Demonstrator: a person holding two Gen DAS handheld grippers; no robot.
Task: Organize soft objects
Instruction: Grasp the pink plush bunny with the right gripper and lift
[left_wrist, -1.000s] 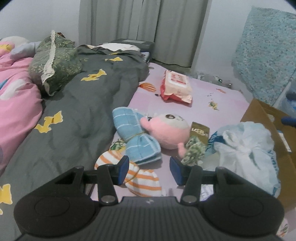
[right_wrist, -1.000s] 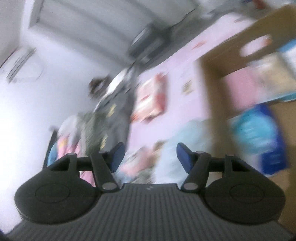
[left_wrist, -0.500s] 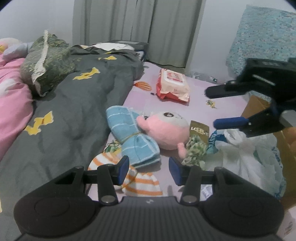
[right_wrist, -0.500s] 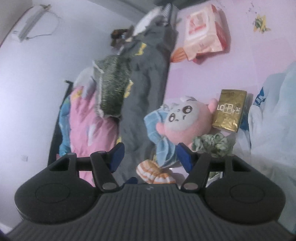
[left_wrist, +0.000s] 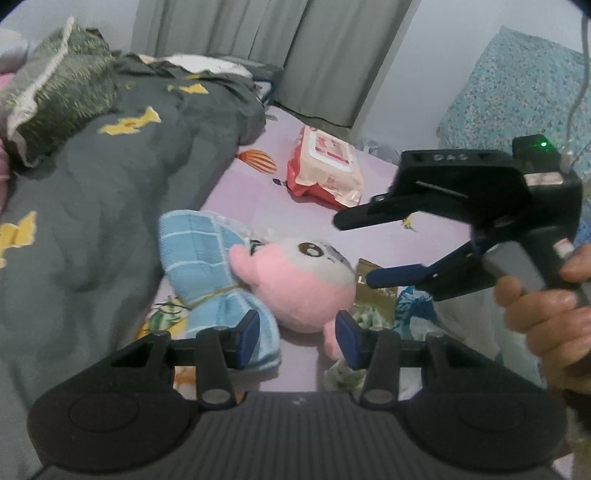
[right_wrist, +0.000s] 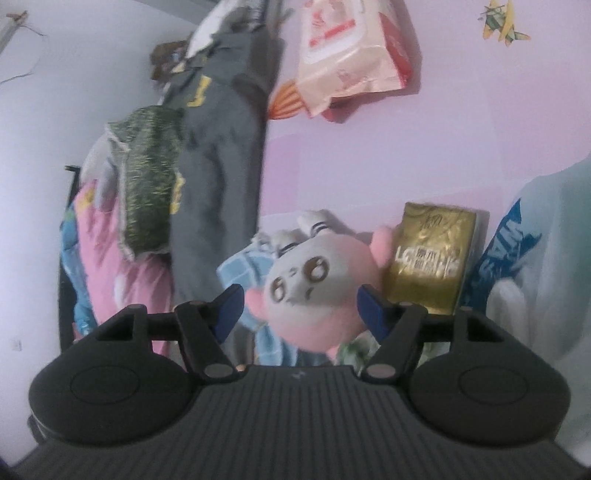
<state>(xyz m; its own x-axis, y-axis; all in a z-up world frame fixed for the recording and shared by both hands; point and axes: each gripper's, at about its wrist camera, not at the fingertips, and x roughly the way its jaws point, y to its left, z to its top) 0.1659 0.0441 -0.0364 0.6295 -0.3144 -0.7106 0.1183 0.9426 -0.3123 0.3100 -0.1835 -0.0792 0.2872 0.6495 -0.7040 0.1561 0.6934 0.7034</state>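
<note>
Pink plush hemmed by blue cloth on its left, gold packet touching its right, bare lilac sheet behind it up to wipes pack

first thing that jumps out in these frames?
The pink plush toy lying on the lilac sheet, framed between the open fingers of the right gripper, which the left wrist view shows reaching in from the right with fingers spread. Beside the plush lie a blue checked cloth and a gold packet. The left gripper, also open, hovers just short of the plush.
</note>
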